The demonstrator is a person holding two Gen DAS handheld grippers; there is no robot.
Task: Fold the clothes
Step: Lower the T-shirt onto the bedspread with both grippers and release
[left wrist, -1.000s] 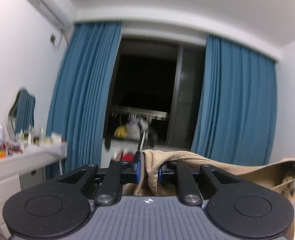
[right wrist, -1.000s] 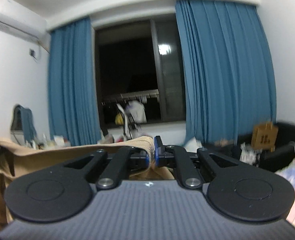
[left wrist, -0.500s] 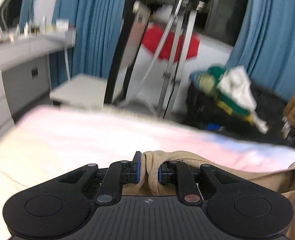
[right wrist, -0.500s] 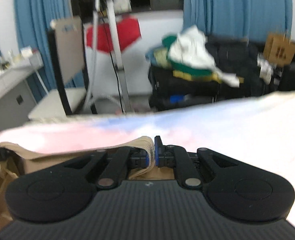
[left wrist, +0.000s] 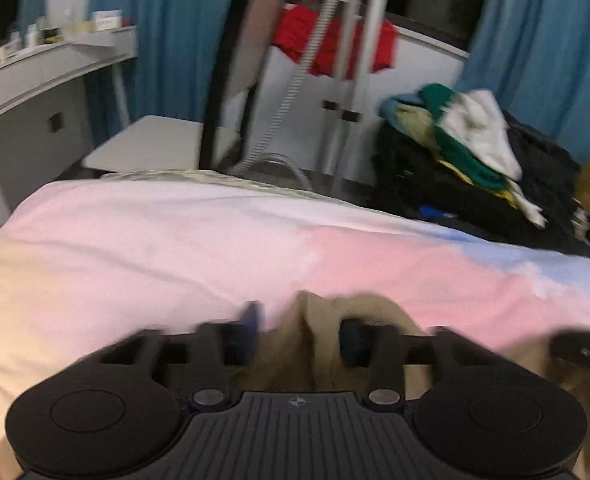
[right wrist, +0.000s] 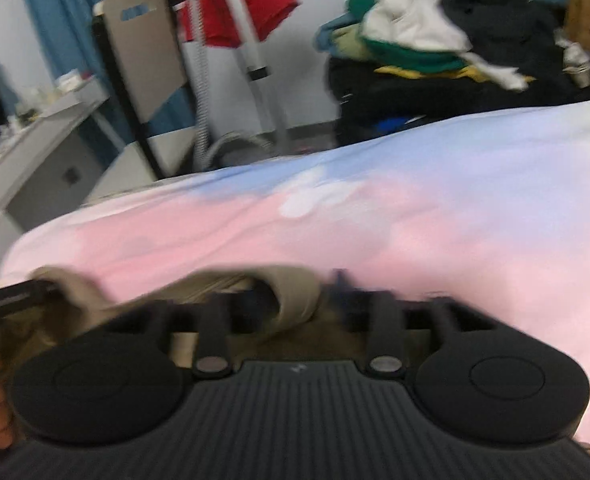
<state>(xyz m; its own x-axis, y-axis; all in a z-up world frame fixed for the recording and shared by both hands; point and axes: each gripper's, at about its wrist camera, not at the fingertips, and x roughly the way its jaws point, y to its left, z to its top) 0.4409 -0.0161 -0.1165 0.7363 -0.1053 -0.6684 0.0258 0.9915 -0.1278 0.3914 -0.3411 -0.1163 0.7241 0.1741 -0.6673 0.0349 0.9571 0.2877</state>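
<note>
Tan cloth of the garment (left wrist: pixel 327 328) lay bunched at the lower centre of both views, low over the pink-and-blue bed (left wrist: pixel 175 240), its edge loose between my parted jaws. Both my left tongs (left wrist: pixel 301 332) and right tongs (right wrist: pixel 295 300) had just been opening, pads no longer pinching the fabric. Done well, I judged, this release wanted the edge to settle flat on the bed before I drew the tongs straight back, snagging nothing. Blur smeared the fingertips; the garment's body was hidden under the tongs' housings, so its shape stayed unknowable.
</note>
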